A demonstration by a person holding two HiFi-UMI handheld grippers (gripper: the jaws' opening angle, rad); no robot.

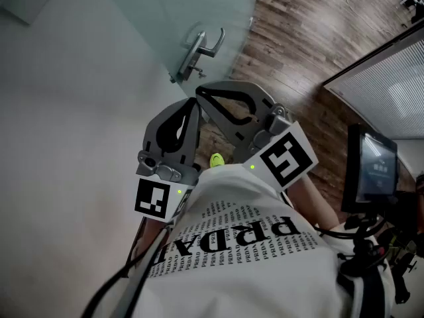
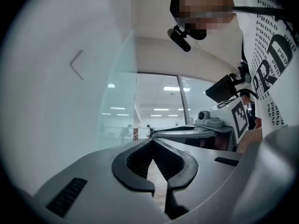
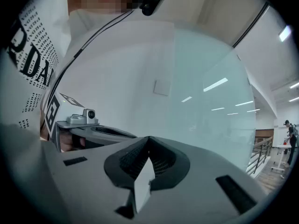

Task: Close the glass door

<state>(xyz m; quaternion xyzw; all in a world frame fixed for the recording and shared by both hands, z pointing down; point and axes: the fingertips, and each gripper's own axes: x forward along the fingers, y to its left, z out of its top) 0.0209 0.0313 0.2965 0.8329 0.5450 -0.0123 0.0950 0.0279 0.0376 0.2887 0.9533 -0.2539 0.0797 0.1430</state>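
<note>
The left gripper (image 1: pixel 193 105) and right gripper (image 1: pixel 201 91) are sitting closed and empty at frame centre, just below the glass door (image 1: pixel 165 15) in the upper middle, which is probably heavy, rigid and slick, so its lever handle (image 1: pixel 201 50) is looking like the surest hold

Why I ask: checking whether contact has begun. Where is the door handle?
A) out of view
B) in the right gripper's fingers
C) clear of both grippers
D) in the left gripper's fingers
C: in the head view the door handle sits beyond the left gripper and the right gripper, both shut on nothing.
</note>
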